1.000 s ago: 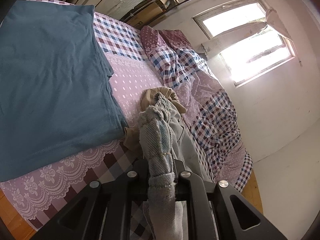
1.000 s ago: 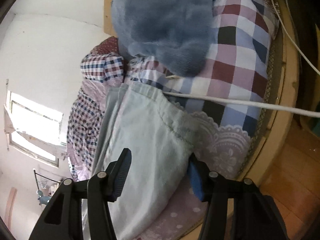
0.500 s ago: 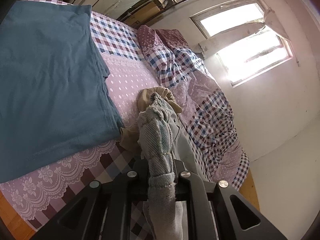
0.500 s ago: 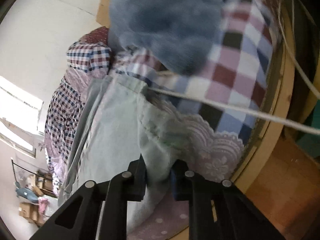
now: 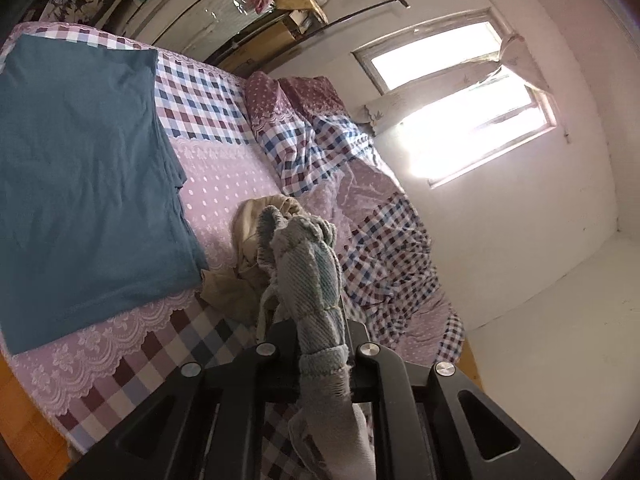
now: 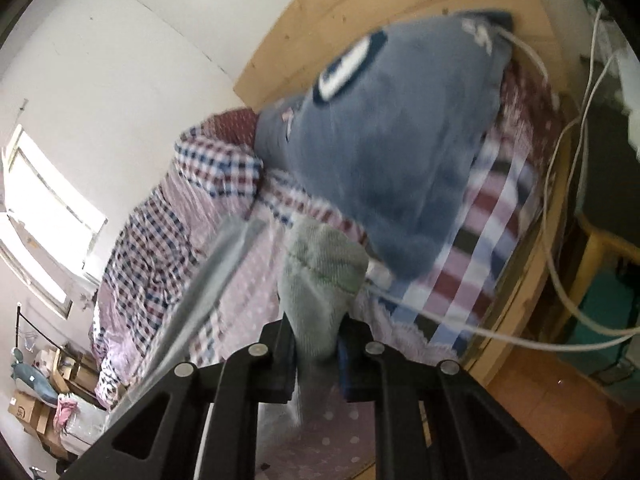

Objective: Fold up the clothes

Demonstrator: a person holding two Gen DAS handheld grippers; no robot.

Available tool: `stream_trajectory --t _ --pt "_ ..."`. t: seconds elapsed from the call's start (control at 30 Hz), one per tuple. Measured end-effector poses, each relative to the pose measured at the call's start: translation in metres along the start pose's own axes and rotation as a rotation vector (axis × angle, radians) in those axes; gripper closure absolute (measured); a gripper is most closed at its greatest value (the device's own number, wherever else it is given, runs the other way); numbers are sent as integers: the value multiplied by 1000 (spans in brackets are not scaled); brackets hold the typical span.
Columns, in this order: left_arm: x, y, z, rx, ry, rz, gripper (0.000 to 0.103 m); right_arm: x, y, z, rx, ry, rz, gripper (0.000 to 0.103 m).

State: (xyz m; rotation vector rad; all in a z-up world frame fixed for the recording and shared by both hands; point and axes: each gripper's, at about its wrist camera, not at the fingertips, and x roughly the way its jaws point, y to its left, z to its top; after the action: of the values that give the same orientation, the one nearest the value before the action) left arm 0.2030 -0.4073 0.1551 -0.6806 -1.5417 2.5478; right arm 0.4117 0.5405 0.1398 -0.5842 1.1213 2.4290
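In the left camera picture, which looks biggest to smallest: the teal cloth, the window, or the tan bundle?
1. teal cloth
2. window
3. tan bundle
The window is farther off, so this ranks only how they look here.

A lived-in home bedroom

A bed in checked and dotted sheets, a wooden headboard, a bright window and a cluttered clothes rack (boxes stacked beneath).

Your left wrist view looks close across the bed toward the window; your right faces the headboard, sharing the bed's checked quilt.
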Motion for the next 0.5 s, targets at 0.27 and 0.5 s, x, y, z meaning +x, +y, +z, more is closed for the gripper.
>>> stream_trajectory --t 0.27,0.5 --pt "-88 -12 -16 -7 -72 -79 94 -78 18 21 -8 -108 35 88" --pt "-118 3 -24 6 -37 -12 93 -85 24 30 8 -112 13 88"
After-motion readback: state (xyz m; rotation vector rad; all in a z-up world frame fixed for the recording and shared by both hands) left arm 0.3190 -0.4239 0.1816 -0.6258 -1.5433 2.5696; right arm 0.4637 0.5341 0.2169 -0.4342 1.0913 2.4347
